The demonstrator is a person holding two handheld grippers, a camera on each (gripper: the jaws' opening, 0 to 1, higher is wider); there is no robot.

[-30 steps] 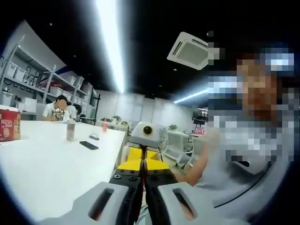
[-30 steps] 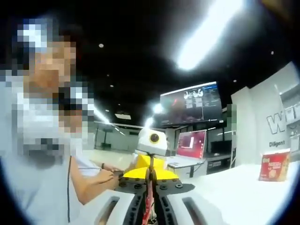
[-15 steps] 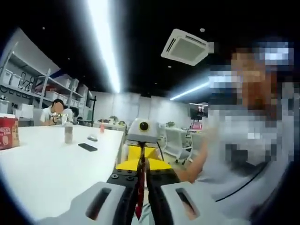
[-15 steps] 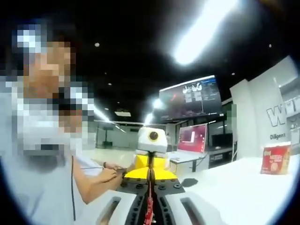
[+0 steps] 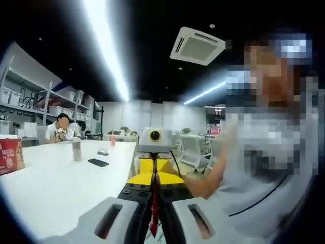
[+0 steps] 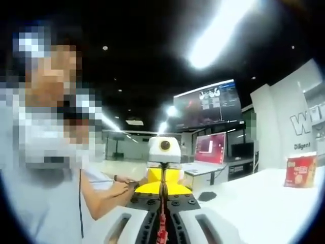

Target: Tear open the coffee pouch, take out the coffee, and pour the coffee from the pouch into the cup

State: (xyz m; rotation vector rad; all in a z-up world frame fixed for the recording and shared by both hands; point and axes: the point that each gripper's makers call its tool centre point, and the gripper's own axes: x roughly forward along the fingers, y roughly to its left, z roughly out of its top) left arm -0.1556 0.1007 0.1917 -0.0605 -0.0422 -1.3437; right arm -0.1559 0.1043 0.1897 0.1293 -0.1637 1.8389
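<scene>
Pouch (image 5: 154,216), thin red strip seen edge-on, clamped between both tools' jaws.

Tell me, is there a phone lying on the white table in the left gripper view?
Yes, a dark phone lies flat on the white table, just past a small cup-like container.

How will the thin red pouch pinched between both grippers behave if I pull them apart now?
The red pouch shows edge-on as a thin strip, so it is probably floppy and light. Both grippers, left gripper and right gripper, are shut on it facing each other, so pulling apart would likely tear it rather than slip. Its contents could spill; whether it is torn already cannot be told.
</scene>
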